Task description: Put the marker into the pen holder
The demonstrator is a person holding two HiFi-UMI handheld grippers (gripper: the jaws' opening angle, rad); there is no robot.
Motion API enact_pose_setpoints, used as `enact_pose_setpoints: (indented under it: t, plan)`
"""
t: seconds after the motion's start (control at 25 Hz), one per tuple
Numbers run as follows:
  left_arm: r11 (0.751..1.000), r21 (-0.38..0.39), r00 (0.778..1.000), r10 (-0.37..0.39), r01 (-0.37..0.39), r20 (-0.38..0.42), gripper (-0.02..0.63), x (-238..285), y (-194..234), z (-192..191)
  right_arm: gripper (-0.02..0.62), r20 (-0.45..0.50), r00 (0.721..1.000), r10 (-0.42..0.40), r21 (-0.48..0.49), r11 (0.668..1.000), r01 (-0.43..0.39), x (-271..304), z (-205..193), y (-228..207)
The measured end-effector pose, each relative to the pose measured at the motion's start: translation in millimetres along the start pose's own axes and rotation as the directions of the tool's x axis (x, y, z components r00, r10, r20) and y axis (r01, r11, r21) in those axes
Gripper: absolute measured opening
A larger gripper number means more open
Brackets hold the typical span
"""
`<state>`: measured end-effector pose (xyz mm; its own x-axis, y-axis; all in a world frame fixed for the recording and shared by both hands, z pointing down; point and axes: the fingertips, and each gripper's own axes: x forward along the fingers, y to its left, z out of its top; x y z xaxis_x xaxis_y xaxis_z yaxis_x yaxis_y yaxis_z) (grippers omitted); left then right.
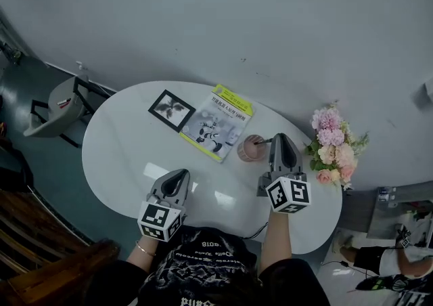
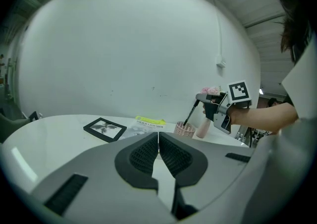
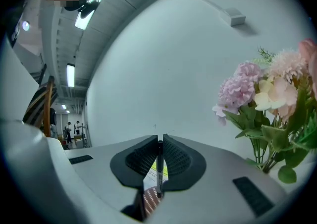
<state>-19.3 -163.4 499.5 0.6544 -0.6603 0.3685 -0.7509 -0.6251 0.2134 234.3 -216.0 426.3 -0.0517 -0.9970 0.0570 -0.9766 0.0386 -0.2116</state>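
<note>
The slim black marker [image 3: 159,168] slants tip-down at the mouth of the pink mesh pen holder [image 1: 252,148], which stands on the glossy white oval tabletop [image 1: 122,156] by a plain grey wall [image 1: 270,20]. The right gripper's [image 1: 276,141] jaws clench the marker. The left gripper's [image 2: 158,139] jaws are pressed together, empty.

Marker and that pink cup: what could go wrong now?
1. The marker hangs tilted from the right gripper, with its tip just at the mouth of the pen holder. If it is let go like this, it might catch the rim and fall outside, or tip the holder over.
2. The flowers stand close on the right. A swing that way could knock them.
</note>
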Motion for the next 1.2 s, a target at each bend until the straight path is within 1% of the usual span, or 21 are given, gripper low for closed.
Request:
enact_pose_setpoints:
  t: [0.16,0.28,0.6,0.72,0.84,1.2]
  plan:
    - [1.000,0.006,1.000,0.009,-0.009,-0.011,0.026,0.1,0.2,-3.1,0.055,-0.025,1.000,0.010,-0.008,1.000,-0.010,5.6,-11.4,-0.5]
    - [1.000,0.012,1.000,0.016,-0.015,-0.023,0.026,-2.6,-1.8,-7.6,0.057,-0.043,0.999,0.017,0.018,1.000,-0.017,3.9,-22.1,-1.3]
    - [1.000,0.004,1.000,-0.001,0.001,-0.024,0.026,3.0,-11.6,-7.3,0.057,-0.081,0.996,0.030,0.017,0.999,-0.028,7.5,-45.9,-5.5]
    - [1.000,0.013,0.999,-0.003,0.004,-0.037,0.026,3.8,-12.6,-11.3,0.057,-0.087,0.996,0.020,0.038,0.999,-0.017,6.0,-54.0,-9.5]
    - [1.000,0.006,0.999,0.001,-0.001,-0.049,0.026,3.5,-10.7,-16.4,0.057,-0.101,0.995,0.005,0.051,0.999,0.000,3.3,-63.1,-12.6]
    - [1.000,0.017,0.998,0.024,-0.023,-0.059,0.026,3.8,-7.1,-19.3,0.057,-0.099,0.995,-0.007,0.109,0.994,0.018,4.4,-77.8,-18.2]
